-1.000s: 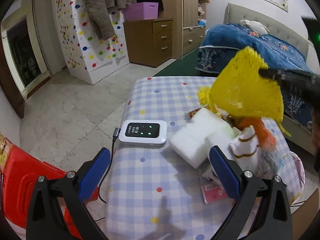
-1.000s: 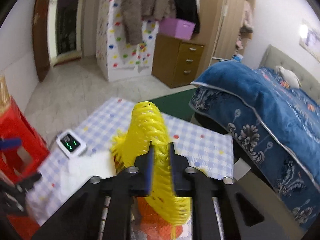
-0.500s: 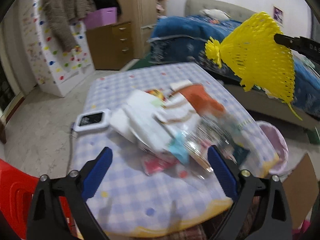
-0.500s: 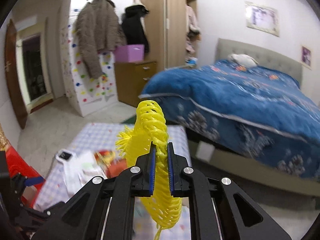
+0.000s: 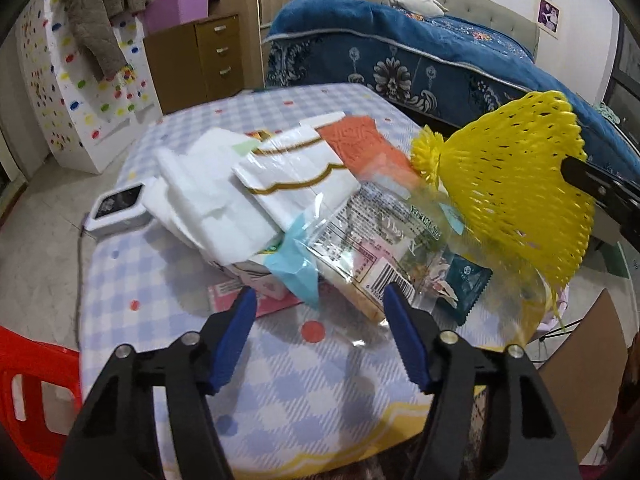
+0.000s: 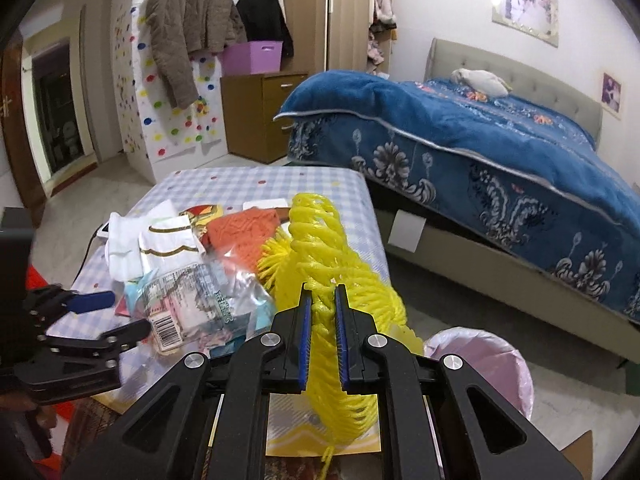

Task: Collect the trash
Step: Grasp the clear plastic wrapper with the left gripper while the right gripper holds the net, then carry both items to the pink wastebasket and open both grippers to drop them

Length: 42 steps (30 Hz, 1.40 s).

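A heap of trash lies on the checked tablecloth (image 5: 160,280): white foam pieces (image 5: 208,200), a white bag with gold trim (image 5: 296,172), an orange net sleeve (image 5: 360,140), a clear printed wrapper (image 5: 380,248) and a teal packet (image 5: 464,280). My left gripper (image 5: 319,300) hovers low at the near edge of the heap. Its jaws are closing, with the wrapper's edge and a pale blue scrap (image 5: 296,268) just ahead between the tips, and the pads press on nothing. My right gripper (image 6: 322,300) is shut on a yellow foam net (image 6: 320,248), held up beside the table's right edge.
A bin lined with a pink bag (image 6: 480,364) stands on the floor right of the table. A white device with a cable (image 5: 118,208) lies left of the heap. A red stool (image 5: 28,380), a cardboard sheet (image 5: 580,360) and a blue-covered bed (image 6: 480,140) surround the table.
The left gripper has come down and in toward the heap, and its jaws have narrowed. The right gripper has carried the yellow net to the right and lower, toward the bin side.
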{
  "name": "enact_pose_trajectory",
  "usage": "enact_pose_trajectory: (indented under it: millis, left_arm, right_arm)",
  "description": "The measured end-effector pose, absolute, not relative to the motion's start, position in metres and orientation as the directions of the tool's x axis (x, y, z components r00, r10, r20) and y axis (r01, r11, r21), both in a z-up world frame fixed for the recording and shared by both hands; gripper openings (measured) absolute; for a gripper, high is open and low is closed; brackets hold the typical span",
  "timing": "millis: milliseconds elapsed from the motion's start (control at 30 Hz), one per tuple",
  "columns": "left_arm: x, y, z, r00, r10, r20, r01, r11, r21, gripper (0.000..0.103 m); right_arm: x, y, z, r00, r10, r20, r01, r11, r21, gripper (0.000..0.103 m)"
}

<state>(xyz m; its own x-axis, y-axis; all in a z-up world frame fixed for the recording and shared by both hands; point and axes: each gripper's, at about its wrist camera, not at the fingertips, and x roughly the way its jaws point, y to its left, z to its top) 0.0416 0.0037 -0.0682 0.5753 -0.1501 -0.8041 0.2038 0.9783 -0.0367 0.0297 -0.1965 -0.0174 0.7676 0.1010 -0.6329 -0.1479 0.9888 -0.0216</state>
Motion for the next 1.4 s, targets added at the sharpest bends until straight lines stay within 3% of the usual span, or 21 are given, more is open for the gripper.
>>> enact_pose_trajectory:
  millis: [133,233,333,400,500,1000,1200,1400]
  left_arm:
    - [0.051,0.0,-0.076,0.543,-0.189,-0.818,0.214,0.973,-0.083,0.056]
    - [0.054,-0.001,-0.076,0.534,-0.225,-0.815,0.223,0.967,-0.121,0.046]
    - [0.054,0.0,-0.07,0.54,-0.263,-0.8,0.23,0.96,-0.16,0.03]
    - [0.052,-0.001,-0.065,0.552,-0.276,-0.787,0.234,0.957,-0.171,0.014]
    - [0.044,-0.003,-0.055,0.584,-0.289,-0.759,0.25,0.953,-0.171,0.006]
    - [0.019,-0.043,0.017,0.768,-0.26,-0.585,0.339,0.94,0.027,0.002]
    - [0.02,-0.064,0.022,0.776,-0.263,-0.573,0.355,0.933,0.054,0.0]
    - [0.02,-0.106,0.011,0.725,-0.358,-0.588,0.466,0.884,0.037,0.0]
  right_arm:
    - [0.032,-0.198,-0.02,0.757,0.11,-0.644,-0.153,0.988,-0.011,0.011]
    - [0.032,-0.198,-0.02,0.749,0.117,-0.653,-0.156,0.988,-0.003,0.011]
    - [0.03,-0.198,-0.02,0.742,0.129,-0.658,-0.162,0.987,0.012,0.011]
    - [0.03,-0.197,-0.019,0.74,0.135,-0.659,-0.162,0.987,0.02,0.011]
    - [0.028,-0.199,-0.015,0.743,0.145,-0.654,-0.161,0.986,0.036,0.011]
    - [0.007,-0.274,0.025,0.839,0.027,-0.543,0.046,0.992,0.121,0.011]
    - [-0.015,-0.33,0.039,0.852,-0.102,-0.514,0.187,0.975,0.117,0.011]
    - [-0.031,-0.372,0.017,0.8,-0.193,-0.568,0.288,0.954,0.082,0.011]
